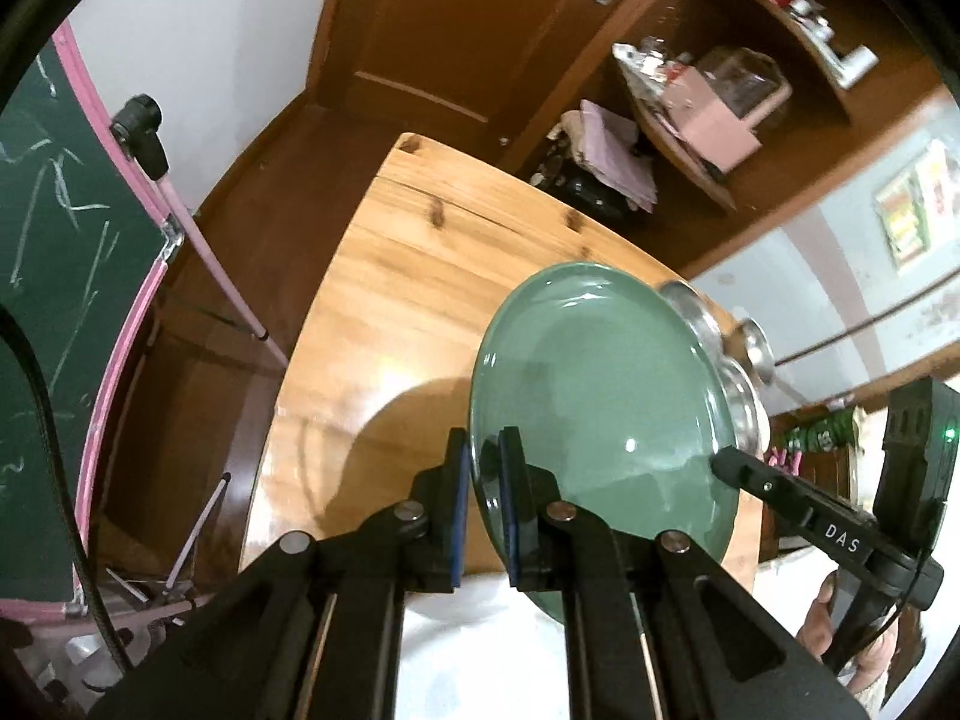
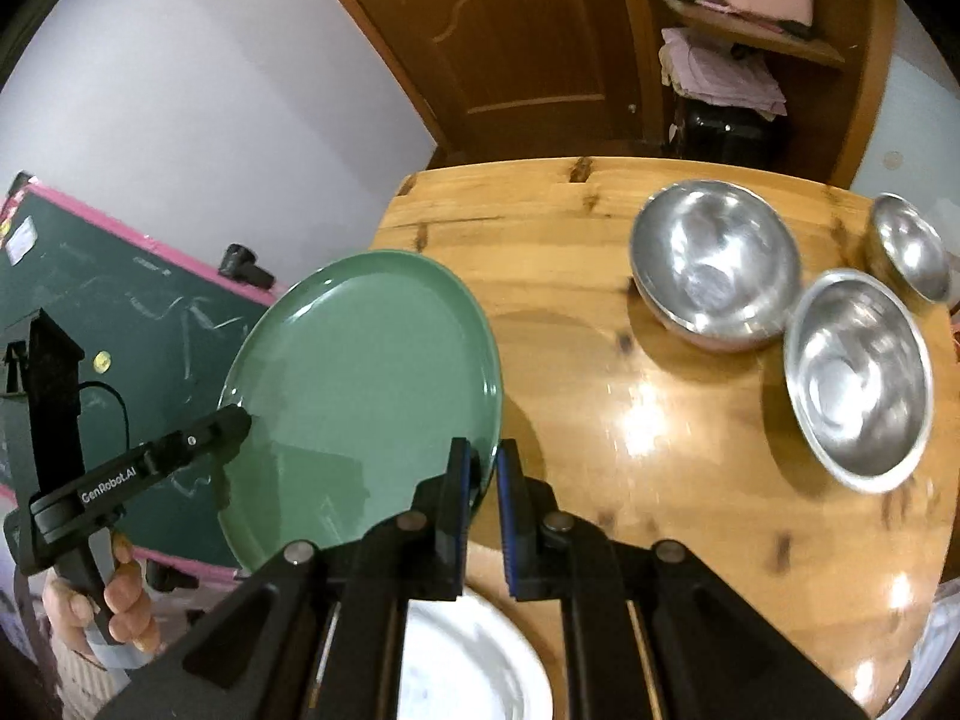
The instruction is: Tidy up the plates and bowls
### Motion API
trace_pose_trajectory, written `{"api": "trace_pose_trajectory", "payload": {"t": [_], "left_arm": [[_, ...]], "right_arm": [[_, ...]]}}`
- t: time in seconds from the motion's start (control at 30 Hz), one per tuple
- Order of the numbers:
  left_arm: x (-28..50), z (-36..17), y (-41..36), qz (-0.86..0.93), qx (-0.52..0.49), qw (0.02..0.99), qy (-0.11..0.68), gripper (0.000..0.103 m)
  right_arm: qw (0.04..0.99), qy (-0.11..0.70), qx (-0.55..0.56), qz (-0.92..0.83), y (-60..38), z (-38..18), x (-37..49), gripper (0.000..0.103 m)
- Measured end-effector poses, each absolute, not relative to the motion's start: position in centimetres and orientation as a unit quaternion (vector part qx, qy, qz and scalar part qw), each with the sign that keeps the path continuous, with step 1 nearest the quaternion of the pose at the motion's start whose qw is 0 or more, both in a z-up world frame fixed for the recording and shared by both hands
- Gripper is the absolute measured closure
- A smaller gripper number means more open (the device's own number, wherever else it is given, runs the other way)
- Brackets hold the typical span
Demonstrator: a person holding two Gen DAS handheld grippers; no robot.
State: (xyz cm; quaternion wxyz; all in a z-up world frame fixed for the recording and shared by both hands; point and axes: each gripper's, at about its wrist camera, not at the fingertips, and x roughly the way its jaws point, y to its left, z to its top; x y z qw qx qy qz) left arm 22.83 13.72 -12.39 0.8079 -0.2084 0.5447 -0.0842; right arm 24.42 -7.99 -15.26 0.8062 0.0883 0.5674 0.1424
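Steel bowls (image 2: 717,261) beside plate (image 2: 360,384) — white plate (image 2: 474,666) below.

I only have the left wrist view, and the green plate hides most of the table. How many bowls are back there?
Observer: Three steel bowls, upright and not stacked.
Operator: What is the white patch under the tools?
Observer: A white plate, lying flat, lower than the green plate.
Operator: Is the right tool really gripping?
Observer: Yes, the right tool is closed on the green plate's rim.
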Motion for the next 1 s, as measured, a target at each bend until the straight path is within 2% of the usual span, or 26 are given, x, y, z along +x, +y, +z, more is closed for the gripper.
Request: {"api": "trace_pose_trajectory", "payload": {"t": [0.17, 0.4, 0.83, 1.0], "left_arm": [[17.8, -9.9, 12.8, -0.101, -0.196, 0.819, 0.529, 0.096], [12.0, -10.5, 12.2, -0.115, -0.179, 0.822, 0.528, 0.096], [5.4, -20.6, 12.3, -0.081, -0.173, 0.797, 0.573, 0.094], [4.1, -22.4, 12.1, -0.07, -0.169, 0.794, 0.58, 0.092]], "right_arm": [[0.822, 0.545, 0.082, 0.143, -8.6, -12.6, 19.1, 0.095], [0.834, 0.525, 0.083, 0.148, -9.1, -12.5, 13.0, 0.095], [0.814, 0.559, 0.086, 0.134, -8.4, -22.0, 5.9, 0.095], [0.805, 0.574, 0.076, 0.131, -7.7, -24.1, 5.2, 0.095]]}}
